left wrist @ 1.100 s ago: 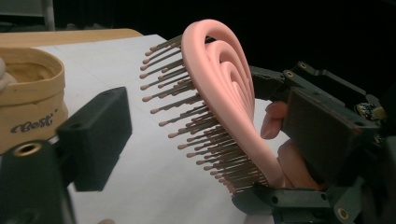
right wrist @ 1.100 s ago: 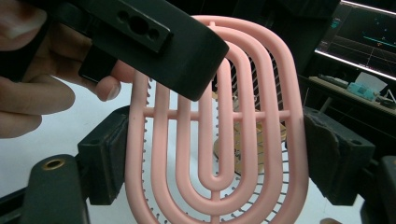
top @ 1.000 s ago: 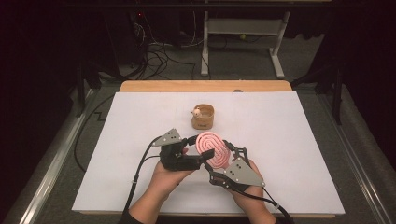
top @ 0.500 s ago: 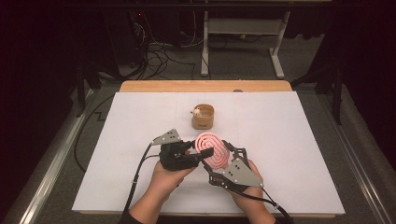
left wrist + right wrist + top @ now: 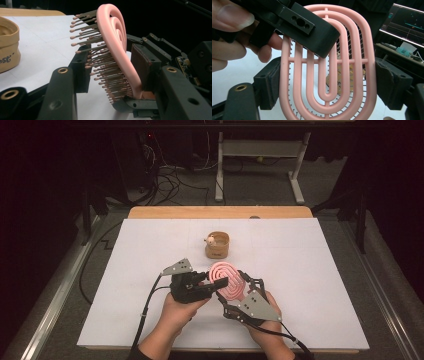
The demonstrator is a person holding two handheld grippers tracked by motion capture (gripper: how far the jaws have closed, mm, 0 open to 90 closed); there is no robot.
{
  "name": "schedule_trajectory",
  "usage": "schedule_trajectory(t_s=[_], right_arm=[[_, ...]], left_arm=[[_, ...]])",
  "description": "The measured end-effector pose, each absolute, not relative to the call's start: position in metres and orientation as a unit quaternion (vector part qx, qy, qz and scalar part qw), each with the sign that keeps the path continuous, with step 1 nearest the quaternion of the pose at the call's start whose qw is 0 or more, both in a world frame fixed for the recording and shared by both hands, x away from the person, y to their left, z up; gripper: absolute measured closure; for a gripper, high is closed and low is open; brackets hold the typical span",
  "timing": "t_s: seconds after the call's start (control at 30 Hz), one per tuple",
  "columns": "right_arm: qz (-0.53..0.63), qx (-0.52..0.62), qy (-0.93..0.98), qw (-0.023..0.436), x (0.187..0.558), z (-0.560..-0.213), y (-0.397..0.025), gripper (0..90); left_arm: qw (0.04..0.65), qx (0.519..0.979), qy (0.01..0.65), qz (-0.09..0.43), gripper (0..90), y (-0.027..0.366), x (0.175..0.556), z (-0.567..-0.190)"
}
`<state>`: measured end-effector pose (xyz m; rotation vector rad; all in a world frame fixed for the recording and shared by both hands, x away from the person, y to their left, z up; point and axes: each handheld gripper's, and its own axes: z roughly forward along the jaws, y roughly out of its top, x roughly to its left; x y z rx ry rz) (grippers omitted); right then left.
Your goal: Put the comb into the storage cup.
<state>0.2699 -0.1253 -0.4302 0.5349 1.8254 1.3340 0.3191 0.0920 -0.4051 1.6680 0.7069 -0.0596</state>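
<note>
A pink oval vented hairbrush (image 5: 225, 277) is held up over the white table near its front middle. My left gripper (image 5: 220, 282) comes in from the left. In the left gripper view, the left gripper (image 5: 110, 62) has one jaw against the bristles and its padded jaw on the smooth back of the brush (image 5: 112, 37). My right gripper (image 5: 234, 289) comes from the right. In the right gripper view, the right gripper (image 5: 325, 85) is shut on the two long edges of the brush (image 5: 327, 75), and the left gripper's jaw crosses the brush's upper left.
A small tan wooden cup (image 5: 217, 246) stands just beyond the brush, with a little pale figure at its rim (image 5: 211, 240). The cup (image 5: 7, 50) is at the far left of the left gripper view. White paper (image 5: 310, 270) covers the table.
</note>
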Motion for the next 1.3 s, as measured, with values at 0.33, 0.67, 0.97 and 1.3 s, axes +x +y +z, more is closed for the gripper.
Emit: schedule_trajectory(t_s=[0.33,0.67,0.97,1.3], right_arm=[[0.521,0.206,0.720,0.409,0.2690,-0.4278,-0.1244,19.9],[0.520,0.206,0.718,0.414,0.2692,-0.4281,-0.1241,19.8],[0.522,0.207,0.716,0.414,0.2690,-0.4277,-0.1241,19.8],[0.519,0.206,0.710,0.429,0.2677,-0.4262,-0.1230,19.6]], left_arm=[[0.623,0.720,0.306,-0.028,54.5,0.0919,0.3172,-0.4036],[0.624,0.721,0.301,-0.017,55.2,0.0906,0.3154,-0.4028],[0.626,0.716,0.307,-0.012,55.5,0.0900,0.3130,-0.4013],[0.633,0.706,0.318,-0.015,58.6,0.0885,0.3101,-0.3989]])
